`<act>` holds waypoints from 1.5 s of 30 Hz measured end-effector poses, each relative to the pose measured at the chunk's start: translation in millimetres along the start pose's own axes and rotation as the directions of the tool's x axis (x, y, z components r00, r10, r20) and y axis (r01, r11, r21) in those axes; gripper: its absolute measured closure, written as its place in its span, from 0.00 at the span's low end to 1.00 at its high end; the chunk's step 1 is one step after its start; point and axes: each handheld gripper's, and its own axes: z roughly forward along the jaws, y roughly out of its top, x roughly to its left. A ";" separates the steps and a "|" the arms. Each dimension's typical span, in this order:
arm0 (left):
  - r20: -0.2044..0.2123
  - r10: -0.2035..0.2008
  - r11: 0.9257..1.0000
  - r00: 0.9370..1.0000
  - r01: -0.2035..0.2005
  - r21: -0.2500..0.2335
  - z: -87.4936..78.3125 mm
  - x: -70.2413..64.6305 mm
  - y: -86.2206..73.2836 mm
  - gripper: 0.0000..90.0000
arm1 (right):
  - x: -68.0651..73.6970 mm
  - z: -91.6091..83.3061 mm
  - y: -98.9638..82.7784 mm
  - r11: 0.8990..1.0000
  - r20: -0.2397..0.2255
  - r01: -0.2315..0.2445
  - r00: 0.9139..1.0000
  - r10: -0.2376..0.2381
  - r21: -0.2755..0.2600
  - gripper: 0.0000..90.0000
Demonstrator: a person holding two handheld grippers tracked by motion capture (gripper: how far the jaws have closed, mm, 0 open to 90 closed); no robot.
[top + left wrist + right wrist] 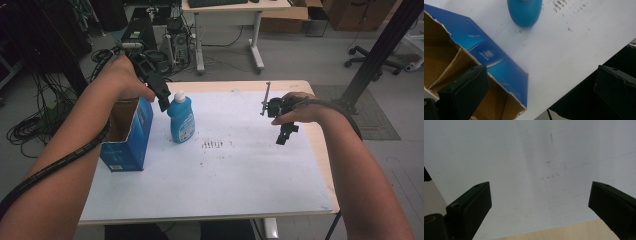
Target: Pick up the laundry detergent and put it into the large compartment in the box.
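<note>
White bench (240,175); both grippers' jaws apart, empty; left gripper (163,104) above bottle (181,120) at ten o'clock beside box (127,135); right gripper (283,136) idle at three; likely next: clamp bottle.

Left gripper (541,92) has its jaws spread wide with nothing between them. The near jaw hangs over the torn open top of a blue cardboard box (499,65). A blue bottle (524,12) stands further ahead on the white table (574,47), speckled with brown marks.

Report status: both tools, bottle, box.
Left tool open, above box beside bottle. Right tool open over bare sheet. Bottle upright, untouched. Nothing obstructing.
</note>
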 end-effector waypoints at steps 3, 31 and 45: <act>0.000 -0.001 1.000 1.000 0.001 0.012 2.2 -1.5 -0.8 0.00 | 1.5 -1.4 0.3 1.000 0.002 -0.001 1.000 0.001 0.000 0.05; -0.006 0.013 1.000 1.000 -0.013 -0.007 3.1 -8.6 26.3 0.00 | 2.2 -0.7 -3.3 1.000 0.006 -0.004 1.000 0.004 -0.010 0.05; 0.002 -0.005 1.000 1.000 0.005 -0.014 17.8 -7.0 52.3 0.00 | 6.7 -3.0 -4.2 0.999 0.018 0.005 1.000 -0.004 -0.034 0.05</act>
